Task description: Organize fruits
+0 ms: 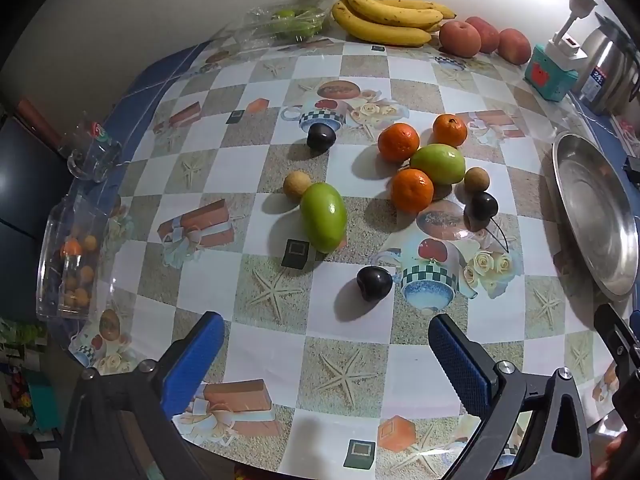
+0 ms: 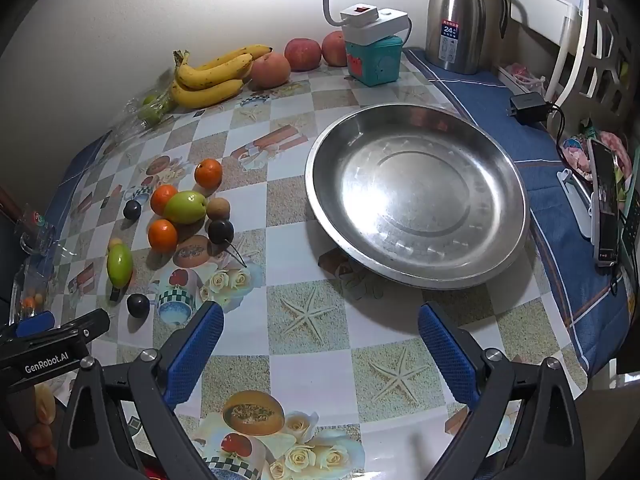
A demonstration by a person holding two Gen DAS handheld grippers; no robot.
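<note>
So the loose fruit is all scattered on the patterned tabletop [image 1: 344, 80], nothing sorted yet. Three oranges [image 1: 398, 142] are bunched around a green fruit [image 1: 438, 163], a second green fruit [image 1: 323, 217] is lying a bit apart to the left, and small dark plums [image 1: 374, 283] and little tan round ones [image 1: 297, 185] are dotted around them. The nearest plum is found just ahead of the left hand-held gripper [image 1: 326, 354], so it's probably the easiest first pick.

The steel plate [image 2: 416, 194] is parked empty off to the right of the pile, presumably as the drop-off spot, and it is faced by the right hand-held gripper [image 2: 320, 344]. Both grippers are held wide open with nothing between the blue pads, angled down over the tabletop.

Bananas [image 2: 208, 76] and apples [image 2: 270, 70] are lined up against the back wall, well apart from the pile, next to a thermos [image 2: 454, 16].
</note>
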